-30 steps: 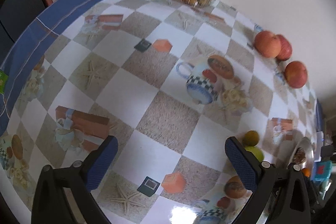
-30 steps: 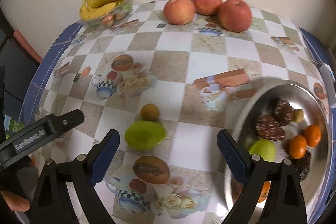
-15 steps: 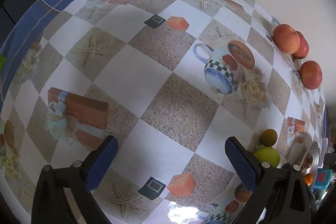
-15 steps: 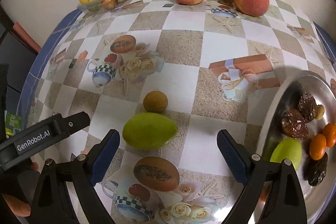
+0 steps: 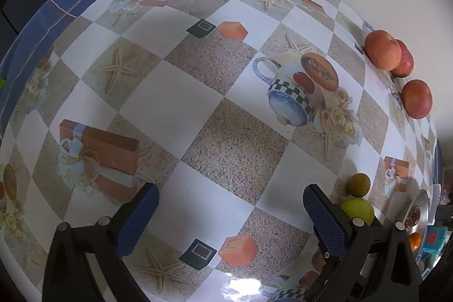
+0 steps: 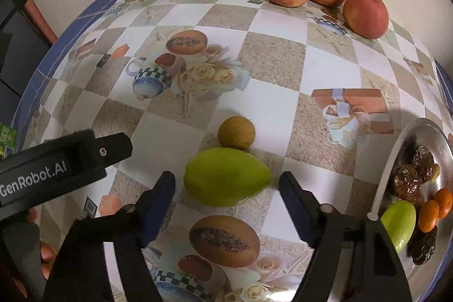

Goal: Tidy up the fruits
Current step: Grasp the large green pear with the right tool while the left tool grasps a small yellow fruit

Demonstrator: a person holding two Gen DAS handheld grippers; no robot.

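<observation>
Checkered counter (image 6: 277,61) with printed cups and gifts fills the view. Near its front lies the smooth green mango-shaped fruit (image 6: 226,181). It looks firm, maybe slippery; hold its fat middle. Right gripper (image 6: 226,187) fingers spread wide around it, not touching. Left gripper (image 5: 229,207) fingers spread too, holding nothing.

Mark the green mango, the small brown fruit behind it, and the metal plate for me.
green mango (image 6: 226,177), right wrist view, middle of its skin
small brown fruit (image 6: 236,132), right wrist view, centre of the ball
metal plate (image 6: 396,143), right wrist view, its left rim
</observation>
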